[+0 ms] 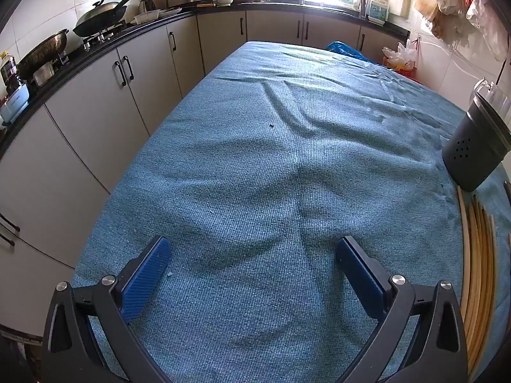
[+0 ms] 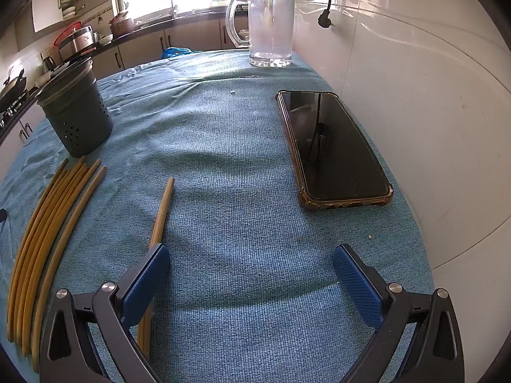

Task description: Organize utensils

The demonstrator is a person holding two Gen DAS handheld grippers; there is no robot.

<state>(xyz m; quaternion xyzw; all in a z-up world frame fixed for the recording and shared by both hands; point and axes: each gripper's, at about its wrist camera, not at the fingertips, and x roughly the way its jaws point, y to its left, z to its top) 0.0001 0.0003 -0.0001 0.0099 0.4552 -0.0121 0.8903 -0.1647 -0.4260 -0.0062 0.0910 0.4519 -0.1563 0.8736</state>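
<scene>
Both the left hand-held gripper [image 1: 252, 255] and the right hand-held gripper [image 2: 250, 263] stand wide open and hold nothing above the table [image 2: 242, 191]. A single chopstick [image 2: 163, 210] lies by the right one's left finger, a bundle of chopsticks [image 2: 51, 223] is near the table's left edge, and the dark utensil holder [image 2: 75, 115] stands upright beyond them.

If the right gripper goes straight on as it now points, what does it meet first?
Probably only the blue woven cloth: the open right gripper points down at bare fabric between the lone wooden chopstick and the black phone.

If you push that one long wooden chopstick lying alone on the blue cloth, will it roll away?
The lone wooden chopstick looks round and slim, so it might roll a little. The ribbed blue cloth would probably slow it. It seems stiff and light.
</scene>
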